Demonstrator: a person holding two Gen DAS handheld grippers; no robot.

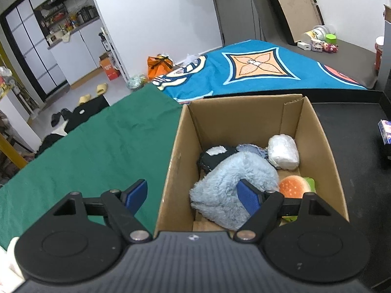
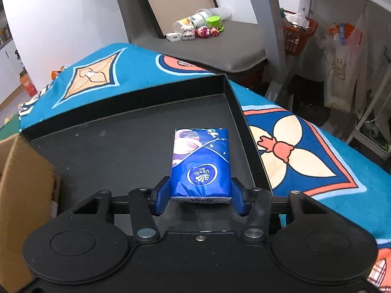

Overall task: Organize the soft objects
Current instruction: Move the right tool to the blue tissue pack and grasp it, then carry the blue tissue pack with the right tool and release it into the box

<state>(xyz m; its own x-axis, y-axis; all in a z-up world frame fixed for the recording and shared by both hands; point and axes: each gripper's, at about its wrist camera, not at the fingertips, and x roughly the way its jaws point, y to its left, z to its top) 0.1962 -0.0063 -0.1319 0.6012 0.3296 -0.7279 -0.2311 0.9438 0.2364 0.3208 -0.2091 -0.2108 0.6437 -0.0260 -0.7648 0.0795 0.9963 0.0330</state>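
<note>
A cardboard box (image 1: 244, 117) stands between a green cloth and a black tray. Inside lie a fluffy light-blue plush (image 1: 227, 185), a white wrapped bundle (image 1: 283, 151), a dark item with a white patch (image 1: 212, 156) and a burger-shaped toy (image 1: 293, 186). My left gripper (image 1: 193, 197) is open and empty over the box's near left wall, its right finger above the plush. My right gripper (image 2: 199, 196) has its fingers on both sides of a blue Vinda tissue pack (image 2: 200, 163), which rests on the black tray (image 2: 110, 146). The pack's edge also shows in the left wrist view (image 1: 385, 131).
The green cloth (image 1: 97, 151) lies left of the box. A blue patterned blanket (image 1: 256, 68) covers the surface behind. Small toys and bottles (image 2: 198, 26) sit on a grey bench at the back. An orange basket (image 2: 298, 36) stands at the far right.
</note>
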